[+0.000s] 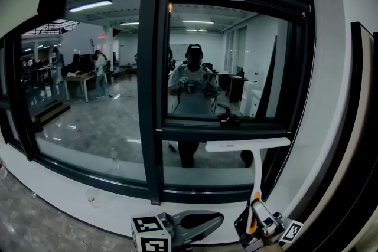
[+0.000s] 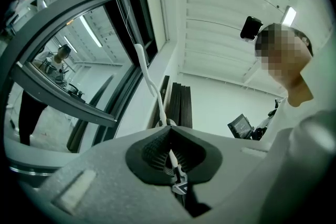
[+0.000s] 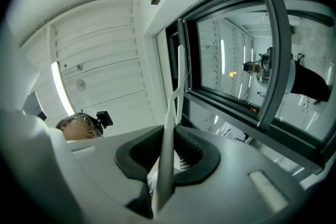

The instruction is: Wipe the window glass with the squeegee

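White squeegee (image 1: 248, 144) sat blade-up against window glass (image 1: 106, 115), low on right pane, handle clamped in right gripper (image 1: 258, 222) jaws. Left gripper (image 1: 215, 221) jaws closed, empty, below window. Likely wipe stroke starting; next needs steady pressure, level blade.

Dark-framed window (image 1: 152, 97) in white wall (image 1: 331, 68), marbled floor (image 1: 35, 221).

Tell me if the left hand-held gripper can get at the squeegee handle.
Probably yes: nothing lies between the left hand-held gripper and the squeegee handle, though its shut jaws must open first.
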`<control>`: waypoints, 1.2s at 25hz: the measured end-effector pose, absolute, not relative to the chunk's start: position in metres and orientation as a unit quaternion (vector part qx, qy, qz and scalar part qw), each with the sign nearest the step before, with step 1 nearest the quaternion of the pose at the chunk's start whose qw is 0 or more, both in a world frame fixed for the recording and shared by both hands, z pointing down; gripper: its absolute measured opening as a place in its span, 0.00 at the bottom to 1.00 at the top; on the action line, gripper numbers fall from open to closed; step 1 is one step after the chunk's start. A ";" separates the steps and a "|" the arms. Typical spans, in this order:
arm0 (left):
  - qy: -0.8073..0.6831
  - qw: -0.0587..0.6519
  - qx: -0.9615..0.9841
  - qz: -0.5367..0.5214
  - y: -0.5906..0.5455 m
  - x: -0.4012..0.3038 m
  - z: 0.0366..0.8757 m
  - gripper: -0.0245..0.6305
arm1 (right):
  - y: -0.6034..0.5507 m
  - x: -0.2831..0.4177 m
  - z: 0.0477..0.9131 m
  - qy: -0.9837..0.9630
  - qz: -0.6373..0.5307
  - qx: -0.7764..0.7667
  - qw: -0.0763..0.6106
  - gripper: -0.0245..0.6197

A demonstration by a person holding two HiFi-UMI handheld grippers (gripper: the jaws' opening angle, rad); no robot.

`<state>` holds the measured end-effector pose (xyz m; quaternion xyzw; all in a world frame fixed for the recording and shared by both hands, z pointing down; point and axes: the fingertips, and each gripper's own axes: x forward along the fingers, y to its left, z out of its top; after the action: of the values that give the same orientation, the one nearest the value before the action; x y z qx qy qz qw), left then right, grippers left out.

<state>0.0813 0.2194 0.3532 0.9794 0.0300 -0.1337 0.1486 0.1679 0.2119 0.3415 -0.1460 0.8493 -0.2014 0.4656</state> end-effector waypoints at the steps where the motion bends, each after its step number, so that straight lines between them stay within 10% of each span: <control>1: 0.028 0.148 0.979 -0.136 0.207 0.082 0.354 0.04 | 0.200 0.169 0.340 0.851 -0.201 -0.146 0.462 0.13; 30: 0.043 -0.023 0.986 -0.162 -0.174 0.100 0.192 0.04 | -0.180 0.205 0.114 0.976 -0.015 -0.166 0.138 0.13</control>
<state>0.1004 -0.1744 0.1920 0.9855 0.0430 -0.1623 -0.0235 0.2052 -0.1796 0.1140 -0.1657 0.9764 -0.0154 0.1380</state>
